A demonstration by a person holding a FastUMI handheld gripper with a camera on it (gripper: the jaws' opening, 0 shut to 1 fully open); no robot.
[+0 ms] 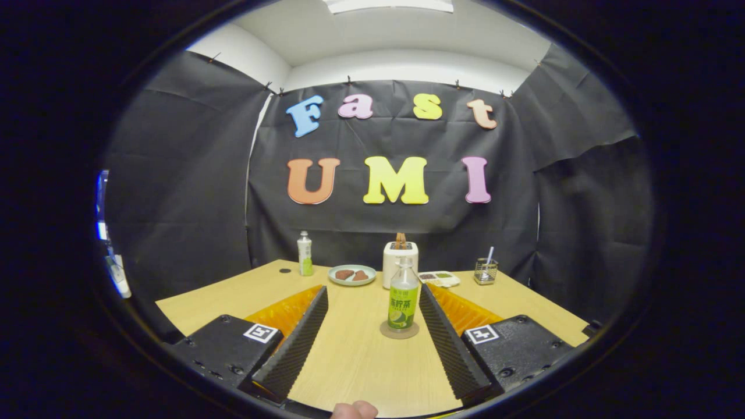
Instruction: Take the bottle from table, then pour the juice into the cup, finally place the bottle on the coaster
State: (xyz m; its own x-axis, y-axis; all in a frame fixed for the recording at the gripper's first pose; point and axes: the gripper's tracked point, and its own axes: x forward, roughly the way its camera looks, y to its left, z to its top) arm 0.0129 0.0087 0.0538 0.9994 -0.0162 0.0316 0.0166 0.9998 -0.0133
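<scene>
A clear bottle (403, 299) with a green label stands upright on a round coaster (399, 331) on the wooden table (349, 355). It sits between my two fingers, close to the inner face of the right finger (448, 337) and well apart from the left one (297, 343). My gripper (372, 291) is open, with neither finger pressing on the bottle.
Beyond the fingers stand a white toaster (400, 262), a plate (352, 274) with brown food, a second bottle (304, 253), a small flat tray (439, 278) and a wire mesh cup (485, 270). A fingertip of a person (354, 410) shows at the near table edge.
</scene>
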